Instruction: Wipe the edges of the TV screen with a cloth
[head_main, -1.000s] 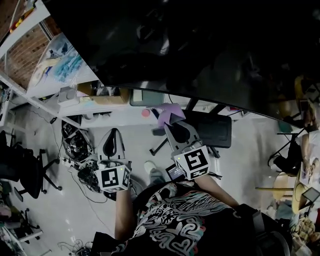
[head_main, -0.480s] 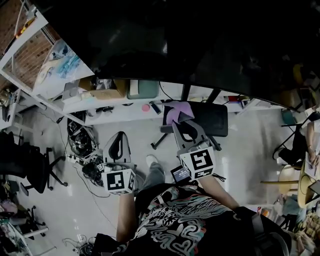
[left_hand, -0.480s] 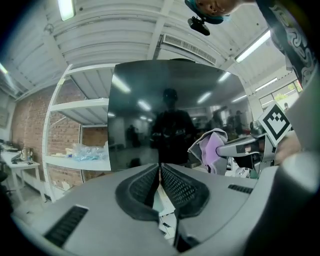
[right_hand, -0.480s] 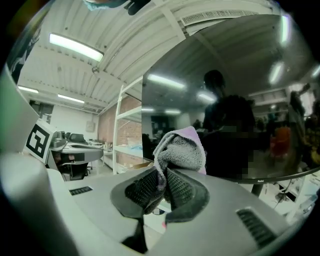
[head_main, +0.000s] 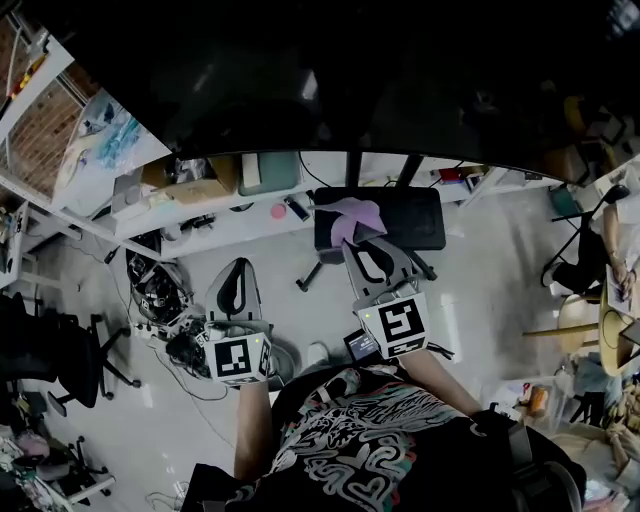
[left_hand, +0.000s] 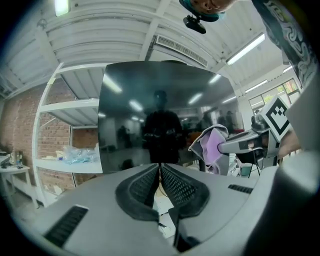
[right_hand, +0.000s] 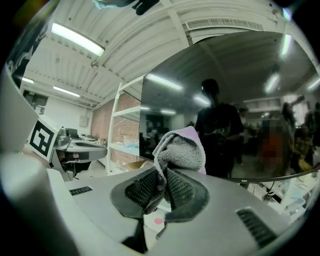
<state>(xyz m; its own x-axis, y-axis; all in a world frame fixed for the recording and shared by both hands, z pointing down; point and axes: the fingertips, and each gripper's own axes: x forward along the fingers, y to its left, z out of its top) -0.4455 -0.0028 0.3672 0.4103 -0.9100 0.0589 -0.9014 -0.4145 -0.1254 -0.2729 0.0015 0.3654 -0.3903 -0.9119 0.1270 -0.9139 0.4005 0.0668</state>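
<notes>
The TV screen (head_main: 400, 80) is a large dark panel that fills the top of the head view; its curved lower edge runs above both grippers. My right gripper (head_main: 358, 242) is shut on a lilac and grey cloth (head_main: 352, 217), held below that edge and apart from it. In the right gripper view the cloth (right_hand: 180, 147) bunches out above the right gripper's (right_hand: 162, 175) shut jaws, with the TV screen (right_hand: 240, 100) behind. My left gripper (head_main: 238, 268) is lower left, shut and empty; in its own view the left gripper (left_hand: 160, 167) faces the TV screen (left_hand: 165, 110) and the cloth (left_hand: 212, 147) shows at the right.
A white shelf rack (head_main: 90, 150) with boxes and plastic bags stands left of the TV. A black seat (head_main: 410, 220) sits under the screen beside the stand legs (head_main: 355, 170). Cables (head_main: 160, 300) lie on the floor at the left, near an office chair (head_main: 50, 350).
The head view has shifted, so the TV's lower edge sits higher in the picture. Both grippers hold nearly the same pose and stay shut, the cloth still in the right one.
</notes>
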